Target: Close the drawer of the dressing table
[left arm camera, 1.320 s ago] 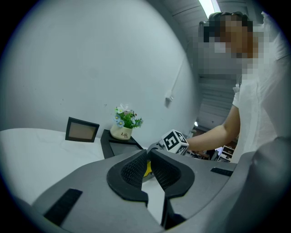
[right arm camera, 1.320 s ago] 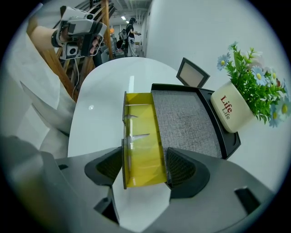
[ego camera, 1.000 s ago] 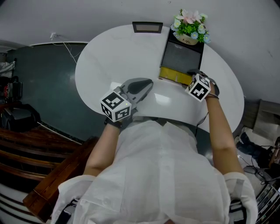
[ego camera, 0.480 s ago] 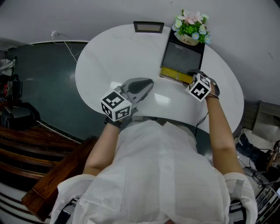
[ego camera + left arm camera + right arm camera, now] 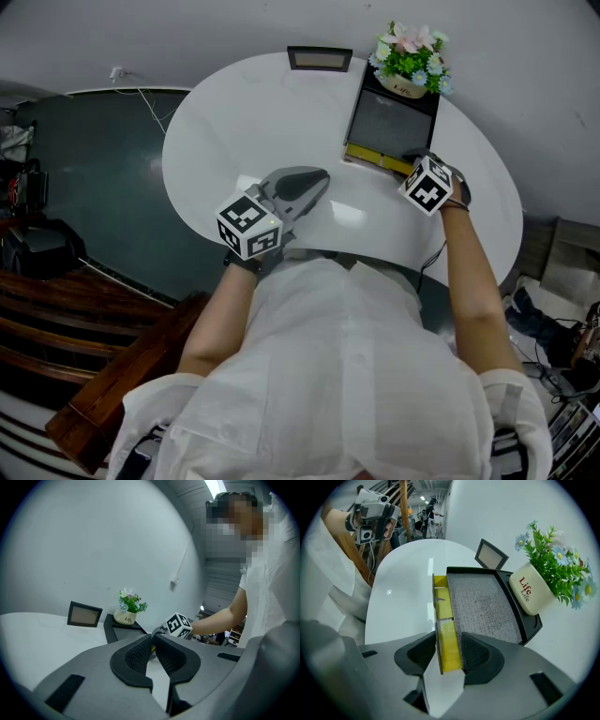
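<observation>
A black dressing box [image 5: 389,122] [image 5: 483,602] with a grey top stands at the table's far right. Its yellow drawer [image 5: 380,161] [image 5: 445,634] is pulled partly out toward me. My right gripper [image 5: 411,157] [image 5: 445,656] points steeply down over the drawer's near end. Its jaws have just been closing and straddle the thin front plate, one pad outside and one over the yellow inside, with a gap still showing. My left gripper [image 5: 314,178] [image 5: 152,637] hovers level over the table's middle, its pads together on nothing.
A pot of flowers [image 5: 408,56] [image 5: 534,590] stands on the back of the box. A small picture frame [image 5: 319,58] [image 5: 490,555] is at the far rim of the white oval table [image 5: 216,141]. A grey wall rises behind.
</observation>
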